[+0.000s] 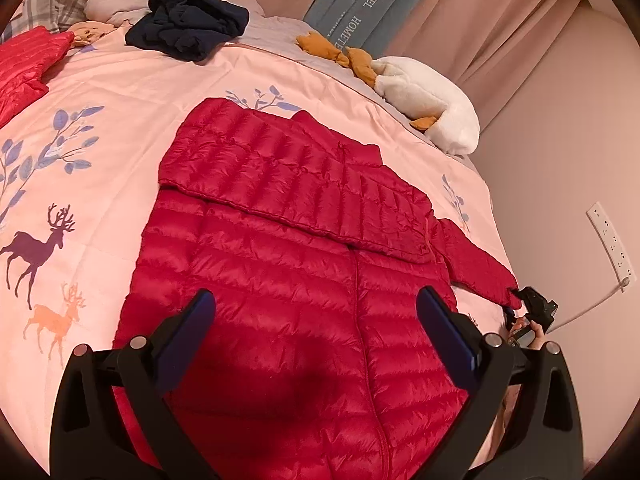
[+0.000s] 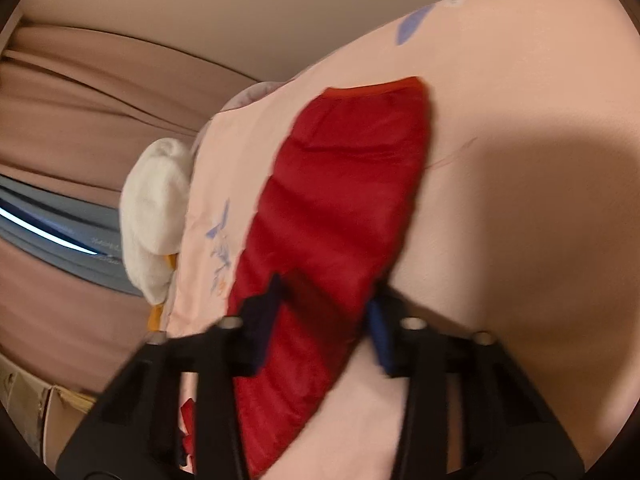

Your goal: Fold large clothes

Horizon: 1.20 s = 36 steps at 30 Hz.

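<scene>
Left wrist view showed my left gripper (image 1: 316,328) wide open and empty above the red down jacket (image 1: 304,264) on the bed (image 1: 120,80), my right gripper (image 2: 326,312) pinching its sleeve (image 2: 344,184), whose slick fabric could slip free.

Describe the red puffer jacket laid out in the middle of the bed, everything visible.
The red puffer jacket is shiny, quilted in horizontal channels, with a front zip running down its middle. It lies flat on the pink deer-print bedspread, hem toward the left wrist camera. One sleeve is already folded across the chest; the other sleeve stretches out toward the bed edge, its cuff end between the jaws of the right gripper, which appear closed on it. The left gripper hovers open above the hem.
</scene>
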{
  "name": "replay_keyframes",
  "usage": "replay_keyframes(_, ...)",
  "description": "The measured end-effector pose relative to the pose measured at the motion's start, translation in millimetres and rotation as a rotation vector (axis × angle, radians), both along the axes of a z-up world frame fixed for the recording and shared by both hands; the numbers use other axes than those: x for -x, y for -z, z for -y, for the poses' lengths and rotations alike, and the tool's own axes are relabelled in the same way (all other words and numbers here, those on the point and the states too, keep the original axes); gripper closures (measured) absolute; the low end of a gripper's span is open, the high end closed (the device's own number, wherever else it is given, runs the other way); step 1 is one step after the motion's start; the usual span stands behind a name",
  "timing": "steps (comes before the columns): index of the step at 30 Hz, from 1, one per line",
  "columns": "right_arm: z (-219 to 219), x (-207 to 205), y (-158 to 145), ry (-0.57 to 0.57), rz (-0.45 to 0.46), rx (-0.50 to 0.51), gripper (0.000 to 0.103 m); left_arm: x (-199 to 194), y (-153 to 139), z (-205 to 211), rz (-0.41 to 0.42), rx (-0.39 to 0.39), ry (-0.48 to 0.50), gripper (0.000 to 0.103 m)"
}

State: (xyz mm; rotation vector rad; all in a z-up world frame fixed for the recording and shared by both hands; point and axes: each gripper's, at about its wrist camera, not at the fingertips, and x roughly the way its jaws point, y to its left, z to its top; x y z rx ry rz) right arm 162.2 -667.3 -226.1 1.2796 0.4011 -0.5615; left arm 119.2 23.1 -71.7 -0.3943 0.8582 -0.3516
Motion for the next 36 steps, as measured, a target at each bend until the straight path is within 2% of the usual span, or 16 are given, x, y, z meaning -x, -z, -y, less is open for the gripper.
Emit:
replay_keyframes(1, 0.1, 0.4, 0.9, -0.003, -0.008, 0.007, 0.088, -0.2, 0.6, 1.6, -0.001, -0.001, 0.001, 0.002)
replay_keyframes(3, -0.3, 2.3, 0.2, -0.006, -0.014, 0.021, 0.093, -0.3, 2.2, 2.5, -0.002, -0.004, 0.002, 0.002)
replay_keyframes(7, -7.9, 1.8, -16.2, -0.006, -0.045, 0.081, 0.098, 0.9, 4.9, -1.2, -0.004, -0.003, -0.004, 0.002)
replay_keyframes(11, -35.0, -6.8, -63.4, -0.078, -0.05, 0.272, 0.098, 6.8, 6.1, -11.7, 0.0, 0.012, -0.014, 0.002)
replay_keyframes(15, -84.2, -28.5, -119.5, -0.198, -0.04, 0.479, 0.098, 11.5, 13.5, -24.7, -0.03, 0.082, -0.027, 0.002)
replay_keyframes(17, -122.4, -40.8, -148.5, -0.282, -0.016, 0.592, 0.098, 15.4, 18.8, -30.6, -0.046, 0.123, -0.026, 0.002)
replay_keyframes(20, -178.3, -57.3, -177.4, -0.408, 0.021, 0.712, 0.098, 21.0, 23.0, -38.2, -0.059, 0.144, -0.033, 0.002)
replay_keyframes(23, -235.2, -69.9, -192.5, -0.534, 0.053, 0.796, 0.098, 26.7, 25.6, -48.5, -0.065, 0.177, -0.04, 0.002)
replay_keyframes(29, -348.3, -104.5, -188.3, -0.783, 0.052, 0.932, 0.098, 35.3, 29.1, -65.7, -0.065, 0.22, -0.051, 0.002)
replay_keyframes(32, -402.7, -110.6, -172.0, -0.889, 0.016, 1.022, 0.098, 36.5, 33.4, -73.2, -0.07, 0.248, -0.054, 0.002)
replay_keyframes(36, -462.2, -116.7, -141.8, -1.031, -0.027, 1.073, 0.098, 33.5, 40.7, -79.7, -0.087, 0.293, -0.057, 0.002)
